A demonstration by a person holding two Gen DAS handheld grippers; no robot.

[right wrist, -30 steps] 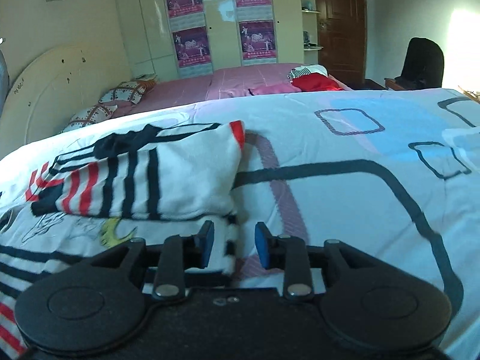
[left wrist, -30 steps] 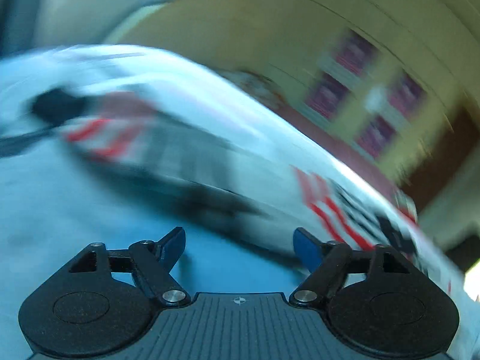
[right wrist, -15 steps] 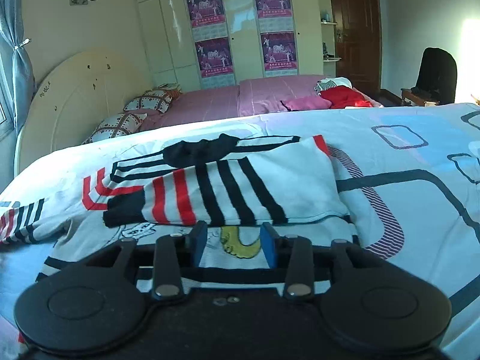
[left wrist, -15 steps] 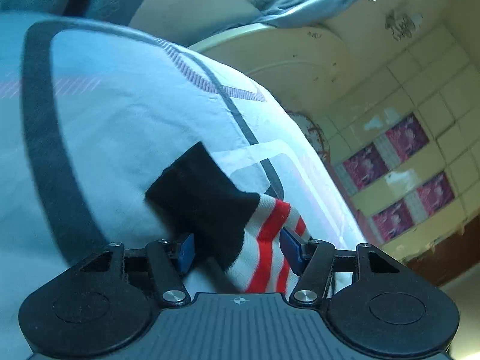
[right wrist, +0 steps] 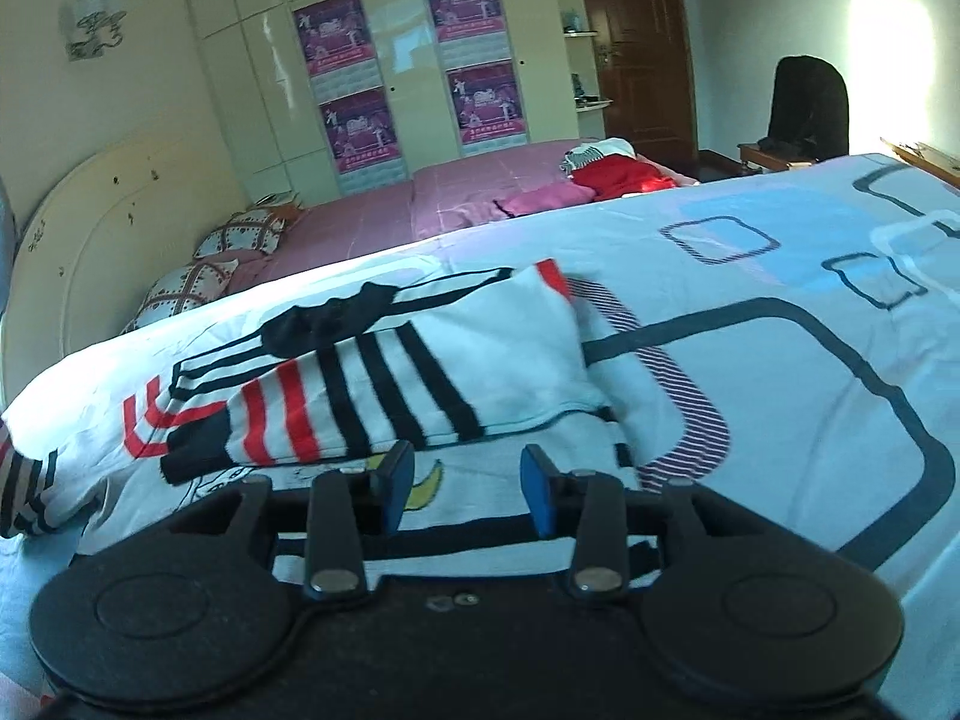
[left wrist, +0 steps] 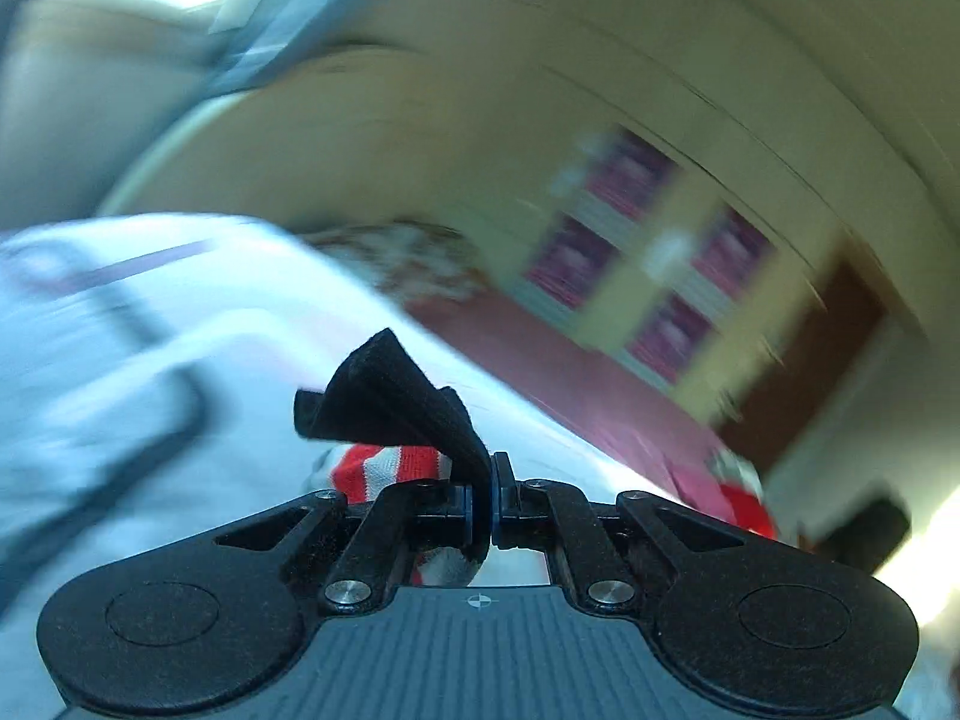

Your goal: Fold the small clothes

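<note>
While lifted off the bed (right wrist: pixel 780 396), sleeve cuff (left wrist: pixel 390 402): pinched in closed left gripper (left wrist: pixel 482 507). Striped shirt (right wrist: pixel 420 384): part-folded on the bed, just ahead of right gripper (right wrist: pixel 465 483), jaws apart, empty. Risk: thin pinch may slip; fold skews.

L wrist view heavily motion-blurred; R view sharp, fisheye-bent edges, sun glare on wall (right wrist: pixel 888 54) at right.

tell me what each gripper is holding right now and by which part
The left gripper pinches the striped garment's black sleeve cuff. The right gripper is open above the garment, holding nothing.
</note>
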